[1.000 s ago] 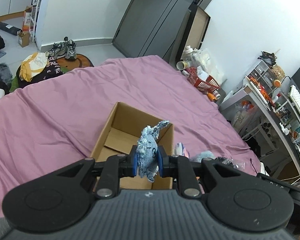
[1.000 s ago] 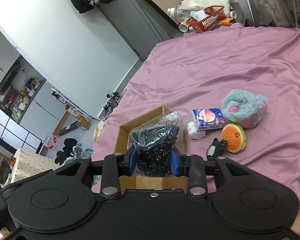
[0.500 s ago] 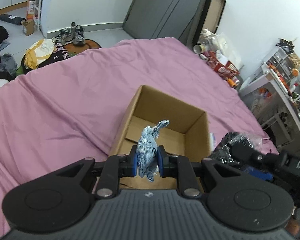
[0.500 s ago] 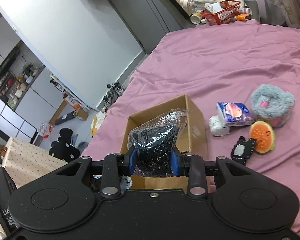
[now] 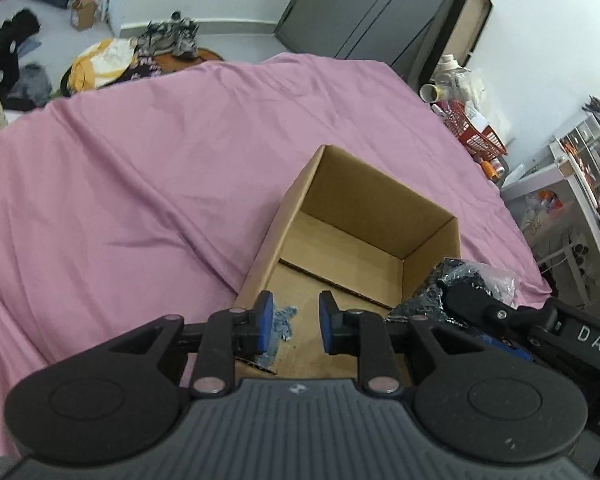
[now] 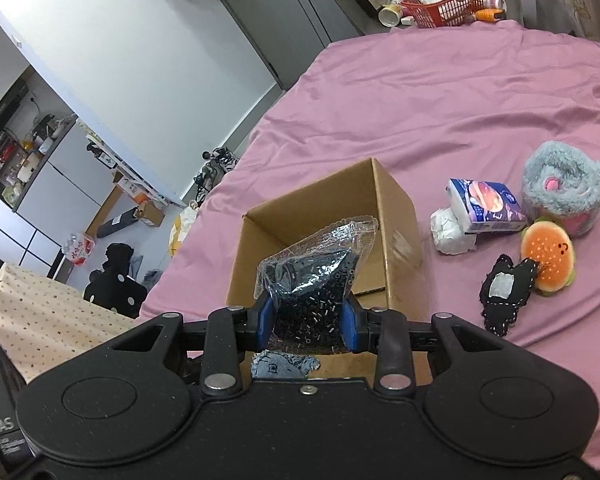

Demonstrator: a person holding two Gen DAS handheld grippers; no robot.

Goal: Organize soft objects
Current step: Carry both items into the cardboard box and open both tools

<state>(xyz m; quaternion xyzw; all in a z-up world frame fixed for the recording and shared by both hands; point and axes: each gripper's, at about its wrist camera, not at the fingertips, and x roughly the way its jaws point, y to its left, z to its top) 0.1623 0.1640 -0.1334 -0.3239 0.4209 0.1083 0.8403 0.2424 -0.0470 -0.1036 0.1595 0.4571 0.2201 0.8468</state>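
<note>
Left gripper point(image 5: 295, 323) is spread wide with nothing in it, hanging over the open brown cardboard box point(image 5: 380, 204) on the purple bedsheet point(image 5: 140, 168). The small blue-grey fabric toy point(image 6: 285, 364) lies on the box floor around 6 o'clock. Right gripper point(image 6: 307, 323) is pinching a clear plastic bag of black beads point(image 6: 314, 276) right above the box.

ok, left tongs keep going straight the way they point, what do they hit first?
Likely the floor of the cardboard box. The left tongs are open, aimed down into it, with the blue fabric toy just beside the left finger. Depth is unclear.
</note>
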